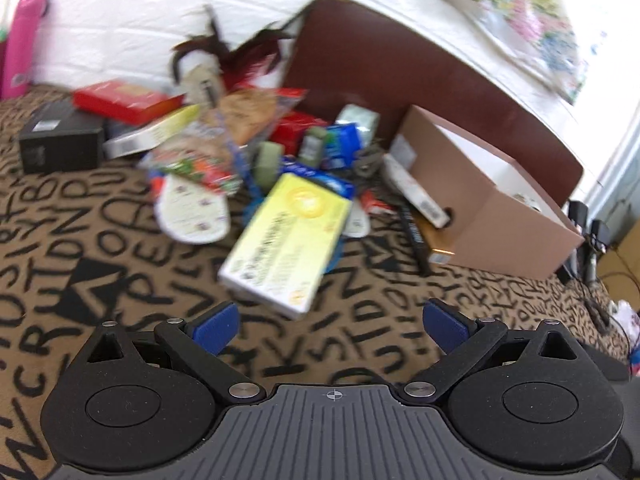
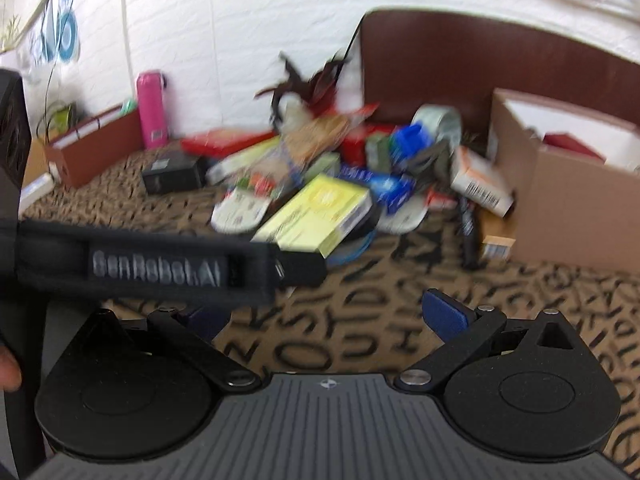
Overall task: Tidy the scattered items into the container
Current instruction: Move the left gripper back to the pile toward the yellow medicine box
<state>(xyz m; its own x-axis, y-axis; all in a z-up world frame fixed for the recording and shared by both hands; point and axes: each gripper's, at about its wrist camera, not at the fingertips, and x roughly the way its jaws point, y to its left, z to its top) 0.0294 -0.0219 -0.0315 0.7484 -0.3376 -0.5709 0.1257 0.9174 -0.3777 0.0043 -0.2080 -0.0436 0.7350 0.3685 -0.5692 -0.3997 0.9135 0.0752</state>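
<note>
A pile of scattered items lies on a brown cloth printed with black letters (image 1: 100, 240). A pale yellow box (image 1: 286, 240) lies nearest, also in the right wrist view (image 2: 320, 212). Behind it are a red box (image 1: 124, 100), a black box (image 1: 60, 142), a white round lid (image 1: 192, 210), blue packets (image 1: 340, 146) and a tape roll (image 2: 438, 120). An open cardboard box (image 1: 480, 200) stands at the right, also in the right wrist view (image 2: 568, 196). My left gripper (image 1: 330, 326) is open and empty, just short of the yellow box. My right gripper (image 2: 326, 316) is open and empty.
The left gripper's black body (image 2: 160, 266) crosses the right wrist view at the left. A pink bottle (image 2: 152, 110) and a brown file holder (image 2: 96, 148) stand by the white brick wall. A dark brown board (image 1: 400, 64) leans behind the pile.
</note>
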